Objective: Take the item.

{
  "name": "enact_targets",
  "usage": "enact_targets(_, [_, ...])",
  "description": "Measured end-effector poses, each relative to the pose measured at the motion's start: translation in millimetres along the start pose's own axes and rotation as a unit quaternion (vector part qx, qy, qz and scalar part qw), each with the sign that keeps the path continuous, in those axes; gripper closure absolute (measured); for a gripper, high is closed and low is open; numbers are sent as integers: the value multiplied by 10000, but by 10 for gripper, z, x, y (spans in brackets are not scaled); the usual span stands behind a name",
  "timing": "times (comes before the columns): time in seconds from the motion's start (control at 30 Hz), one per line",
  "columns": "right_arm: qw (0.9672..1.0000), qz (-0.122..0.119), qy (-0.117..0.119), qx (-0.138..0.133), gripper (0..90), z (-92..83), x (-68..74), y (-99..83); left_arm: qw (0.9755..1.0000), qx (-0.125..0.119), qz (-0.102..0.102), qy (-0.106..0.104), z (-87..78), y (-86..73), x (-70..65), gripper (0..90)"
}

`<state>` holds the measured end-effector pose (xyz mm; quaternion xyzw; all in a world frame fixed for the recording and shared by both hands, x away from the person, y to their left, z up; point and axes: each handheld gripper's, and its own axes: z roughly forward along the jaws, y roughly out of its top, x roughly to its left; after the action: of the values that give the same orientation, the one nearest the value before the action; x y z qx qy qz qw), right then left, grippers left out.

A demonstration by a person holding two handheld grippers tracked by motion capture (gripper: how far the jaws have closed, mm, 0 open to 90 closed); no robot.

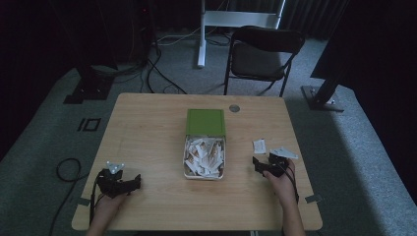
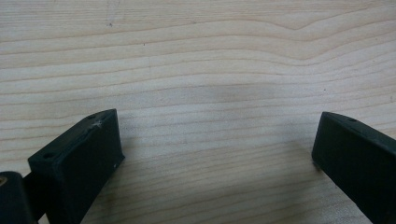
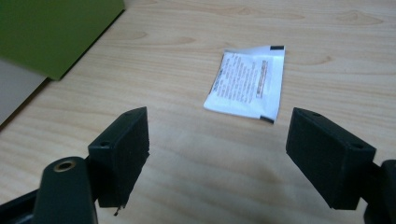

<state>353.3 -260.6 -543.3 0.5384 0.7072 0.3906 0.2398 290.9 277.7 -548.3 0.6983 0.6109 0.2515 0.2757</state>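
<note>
Two tools, one per hand. The left tool [image 1: 129, 184] rests low at the near left of the table [image 1: 147, 128], jaws spread wide over bare wood, nothing between them; the person's left hand [image 1: 109, 201] grips it from behind. The right tool [image 3: 217, 144] sits at the near right, jaws likewise apart and empty, pointed toward one white sachet [image 3: 247, 84] lying flat on the table just beyond the jaw tips, not touching them. One open tin [image 1: 205, 157] stands at the table's centre, heaped with many similar sachets, too small to count; its green lid [image 1: 205, 122] is hinged back on the far side. One folding chair [image 1: 263, 54] stands beyond the table.
</note>
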Motion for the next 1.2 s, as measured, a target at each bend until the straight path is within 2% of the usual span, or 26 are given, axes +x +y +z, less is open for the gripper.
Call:
enact_targets(0.1, [9999,19,165,35,209,-73,47,-71,10000,1,1,0,0,0,0,24])
enact_targets(0.23, [9999,-90,119,23,211,-150,62,-135,10000,3,2,0,0,0,0,24])
enact_targets(0.37, [9996,-113,239,110,209,-202,59,-210,10000,3,3,0,0,0,0,24])
enact_targets(0.43, [9995,-204,196,164,208,-228,61,-243,10000,2,1,1,0,0,0,24])
enact_targets(0.6, [9995,-233,167,124,208,-307,69,-287,10000,3,7,-1,0,0,1,24])
enact_targets(0.97, [9990,-353,244,114,204,-476,68,-381,10000,1,1,0,0,0,0,24])
enact_targets(1.2, [9987,-396,183,272,201,-508,43,-464,10000,3,3,1,0,0,0,24])
